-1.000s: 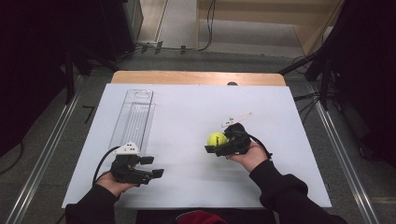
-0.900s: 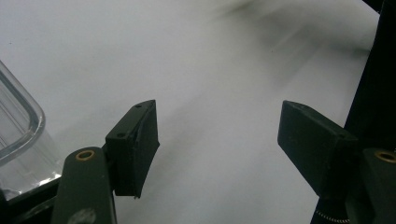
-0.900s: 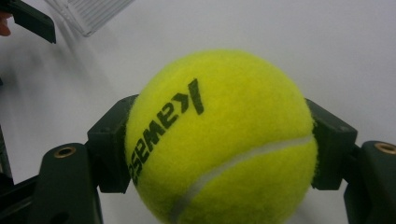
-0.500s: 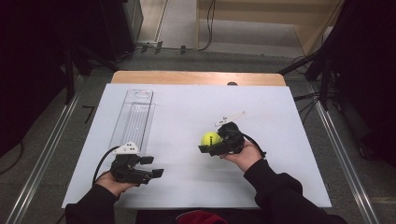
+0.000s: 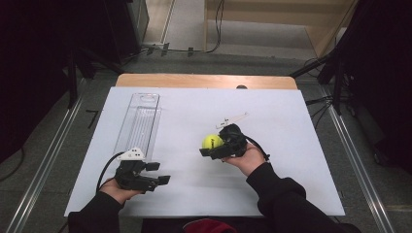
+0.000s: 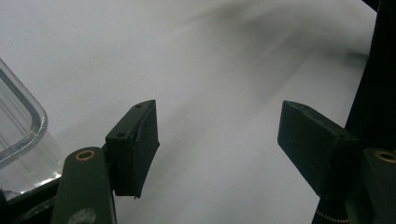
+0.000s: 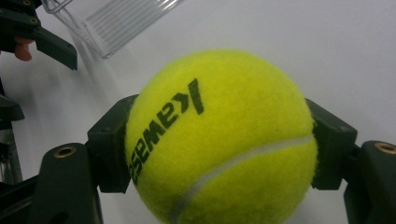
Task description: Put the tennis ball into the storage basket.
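1. High view: the right gripper has the tennis ball clamped between its jaws, above the middle of the white table, well apart from the clear plastic tube lying lengthwise on the left. My read is that the ball is headed for that tube. To do it well, keep the squeeze even, bring the ball to the tube's open end and line it up square with the mouth before letting go. The left gripper sits low near the front edge, just beside the tube's near end, jaws apart and holding nothing. It looks well placed to steady the tube.

2. Left gripper view: the two black jaws stand wide, with bare table between them. A rounded corner of the clear tube peeks in at the left edge. Most of the tube is cut off here, and the background is blurred. A dark shape at the right edge is too vague to name.

3. Right gripper view: the ball sits gripped at its middle by both pads, with black lettering and a white seam facing the camera. The ball hides the table ahead, so aiming from here is poor. The ribbed tube shows at the top left, and the other gripper beside it. I cannot tell which end of the tube is open.
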Tool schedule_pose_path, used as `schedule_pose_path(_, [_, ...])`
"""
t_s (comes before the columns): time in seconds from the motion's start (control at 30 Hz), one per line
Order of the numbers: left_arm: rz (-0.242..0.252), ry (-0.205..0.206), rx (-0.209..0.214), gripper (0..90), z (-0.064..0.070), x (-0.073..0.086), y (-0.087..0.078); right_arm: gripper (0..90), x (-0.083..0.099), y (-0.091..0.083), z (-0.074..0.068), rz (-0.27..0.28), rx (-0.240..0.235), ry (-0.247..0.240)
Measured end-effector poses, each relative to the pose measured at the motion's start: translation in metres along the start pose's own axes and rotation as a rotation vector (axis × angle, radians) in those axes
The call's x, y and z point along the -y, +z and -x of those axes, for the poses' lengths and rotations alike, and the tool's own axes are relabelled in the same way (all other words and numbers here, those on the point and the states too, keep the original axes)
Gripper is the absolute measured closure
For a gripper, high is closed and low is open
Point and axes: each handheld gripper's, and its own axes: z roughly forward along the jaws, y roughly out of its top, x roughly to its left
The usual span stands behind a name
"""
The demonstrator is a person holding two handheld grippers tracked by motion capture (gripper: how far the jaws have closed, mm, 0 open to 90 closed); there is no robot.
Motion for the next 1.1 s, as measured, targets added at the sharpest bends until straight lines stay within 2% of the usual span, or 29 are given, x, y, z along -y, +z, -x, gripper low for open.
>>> schedule_pose_path(0.53, [0.015, -0.002, 0.000, 29.7, -0.002, 0.001, 0.000, 23.4, -0.016, 0.009, -0.006, -0.006, -0.005, -0.008])
schedule_pose_path(1.1, [0.003, -0.010, 0.000, 28.6, -0.002, 0.001, 0.001, 23.6, -0.031, 0.019, -0.007, -0.009, -0.032, -0.005])
